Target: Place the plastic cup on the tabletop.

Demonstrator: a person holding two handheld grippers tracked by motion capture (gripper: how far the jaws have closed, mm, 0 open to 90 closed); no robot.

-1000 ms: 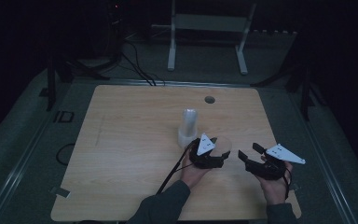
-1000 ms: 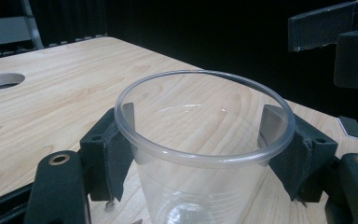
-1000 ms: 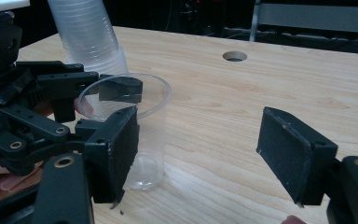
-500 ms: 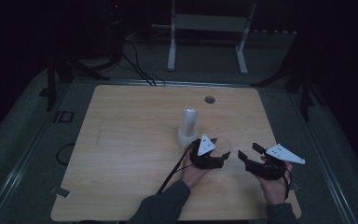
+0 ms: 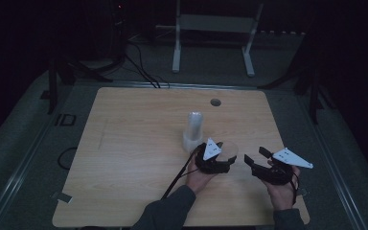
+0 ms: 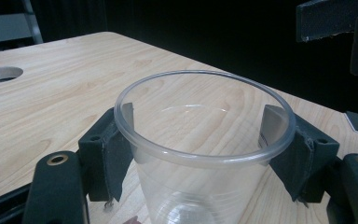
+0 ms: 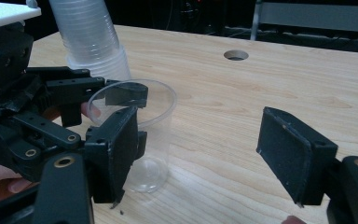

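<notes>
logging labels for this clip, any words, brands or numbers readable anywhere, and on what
None can be read.
Clear cup in the left gripper: no print seen.
Cup stack: no print seen.
Right gripper, grey plates and table: no lettering.
Dark marks on the floor left of the table: too dim and small to read.

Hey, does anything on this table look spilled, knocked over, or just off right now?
Nothing stands out. The stack of clear cups stands mouth-down on the wooden table. The left gripper holds a single clear cup upright, jaws at its rim, and it looks undamaged and empty. The right gripper is open beside it.
</notes>
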